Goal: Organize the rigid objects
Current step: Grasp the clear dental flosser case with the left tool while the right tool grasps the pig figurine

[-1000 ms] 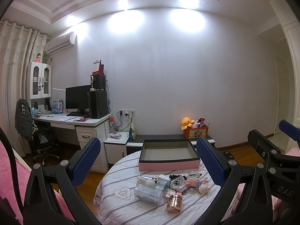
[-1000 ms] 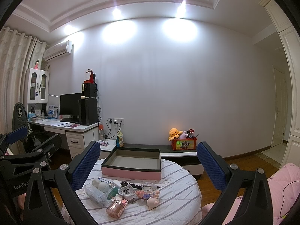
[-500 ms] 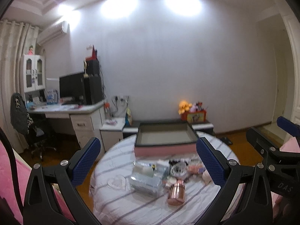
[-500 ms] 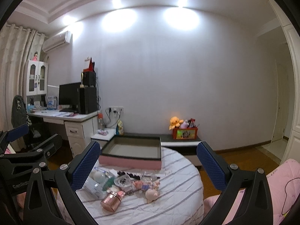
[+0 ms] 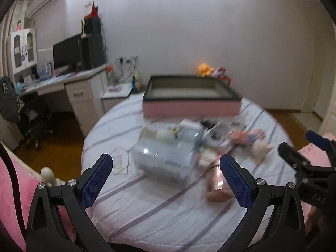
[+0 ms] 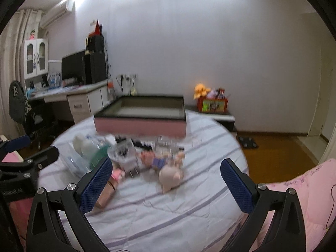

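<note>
A pink open box (image 5: 191, 103) with a dark rim stands at the far side of a round striped table (image 5: 163, 214); it also shows in the right wrist view (image 6: 140, 118). In front of it lies a blurred pile: a clear plastic case (image 5: 163, 157), a rose-gold bottle (image 5: 217, 185) on its side, and a small pink pig figure (image 6: 170, 176). My left gripper (image 5: 166, 180) is open and empty above the table's near side. My right gripper (image 6: 166, 180) is open and empty over the near edge, with the bottle (image 6: 107, 193) by its left finger.
A white desk (image 5: 63, 84) with a monitor and a black chair (image 5: 31, 117) stand at the left. A low bench with an orange toy box (image 6: 212, 104) stands behind the table. Pink bedding (image 6: 304, 189) lies at the right. Wooden floor surrounds the table.
Both grippers have tilted downward and moved closer to the table, so the pile and box look larger and lower in view. Both stay open and empty.
</note>
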Demonstrator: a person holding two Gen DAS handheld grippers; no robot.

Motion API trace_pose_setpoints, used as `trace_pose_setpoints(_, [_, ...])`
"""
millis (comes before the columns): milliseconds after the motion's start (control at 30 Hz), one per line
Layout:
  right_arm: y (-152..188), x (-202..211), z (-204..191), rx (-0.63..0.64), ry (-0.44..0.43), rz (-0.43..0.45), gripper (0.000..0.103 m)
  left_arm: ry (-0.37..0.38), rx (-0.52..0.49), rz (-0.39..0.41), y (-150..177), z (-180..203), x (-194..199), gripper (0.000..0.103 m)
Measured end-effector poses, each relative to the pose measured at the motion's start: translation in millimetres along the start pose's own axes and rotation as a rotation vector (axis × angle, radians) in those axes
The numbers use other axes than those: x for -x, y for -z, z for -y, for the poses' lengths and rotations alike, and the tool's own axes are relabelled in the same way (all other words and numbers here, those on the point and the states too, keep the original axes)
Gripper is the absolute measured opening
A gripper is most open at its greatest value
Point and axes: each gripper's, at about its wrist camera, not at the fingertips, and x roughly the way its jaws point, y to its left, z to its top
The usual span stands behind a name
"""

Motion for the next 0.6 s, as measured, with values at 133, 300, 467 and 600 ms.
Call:
trace_pose_setpoints(133, [12.6, -24.6, 2.6, -0.001, 0.003, -0.06, 0.103, -0.01, 0.012, -0.068, 11.4, -9.6, -32.1, 0.103])
trace_pose_setpoints(300, [20.0, -50.7, 10.0, -0.005, 0.004, -0.122, 0.103, 0.046, 0.025, -0.107, 11.2, -19.6, -56.7, 0.103])
trace_pose_setpoints(467, [20.0, -73.1, 11.4, -0.011, -0.011, -0.167, 0.103, 0.06, -0.032, -0.104, 7.3, -11.8, -75.8, 0.103])
trace_pose_setpoints(600, [18.8, -86.7, 10.8, -0.014, -0.031, -0.203, 0.103, 0.08, -0.043, -0.132, -0.6, -11.2, -95.0, 0.103])
